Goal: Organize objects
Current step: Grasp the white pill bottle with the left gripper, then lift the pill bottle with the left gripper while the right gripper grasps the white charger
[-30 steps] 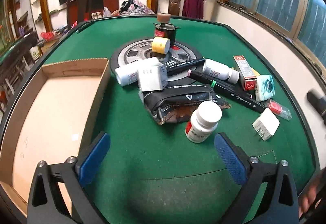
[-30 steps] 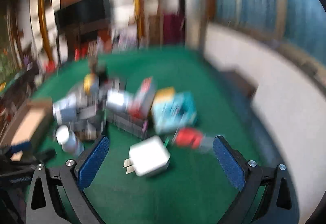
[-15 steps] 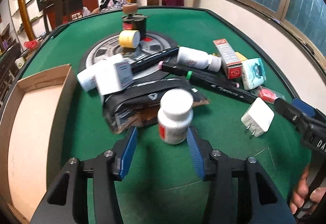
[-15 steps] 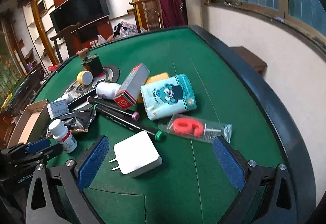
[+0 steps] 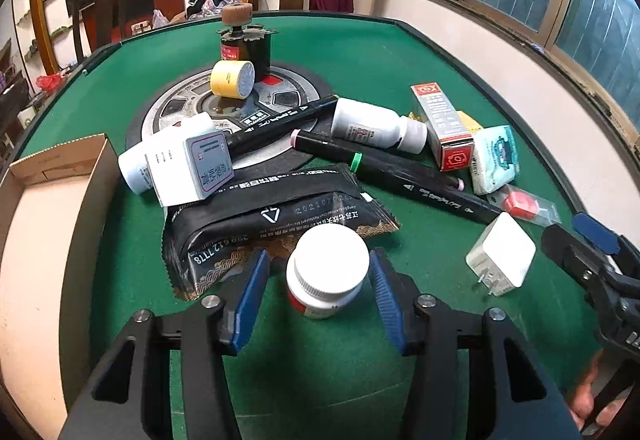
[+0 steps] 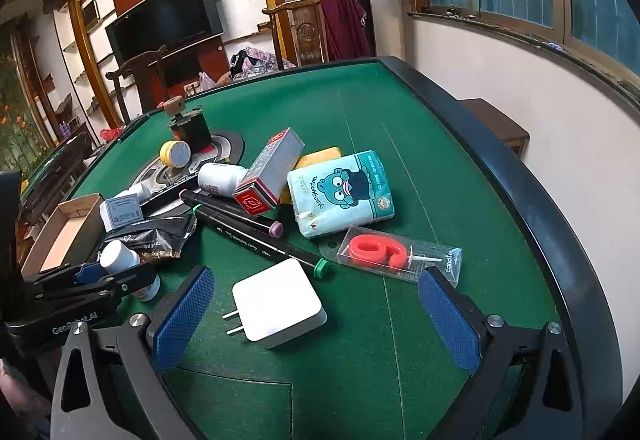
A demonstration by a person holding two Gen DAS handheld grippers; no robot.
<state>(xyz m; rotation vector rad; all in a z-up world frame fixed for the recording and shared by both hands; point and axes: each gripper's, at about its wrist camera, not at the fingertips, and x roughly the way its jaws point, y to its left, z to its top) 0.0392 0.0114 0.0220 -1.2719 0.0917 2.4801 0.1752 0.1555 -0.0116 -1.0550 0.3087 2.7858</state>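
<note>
Left gripper (image 5: 316,296) straddles the upright pill bottle (image 5: 326,272) — jaws opening, pads not touching — cardboard box (image 5: 44,240) lies left.

In the left wrist view the cardboard box (image 5: 48,240) runs off the left edge, so its full outline is cut. The pill bottle (image 5: 326,272) at lower centre hides its own label under its cap. At lower right, only fingertips of a hand (image 5: 584,400) show. In the right wrist view the yellow sponge (image 6: 320,156) is mostly covered by the red carton (image 6: 272,168) and tissue pack (image 6: 344,192).
</note>
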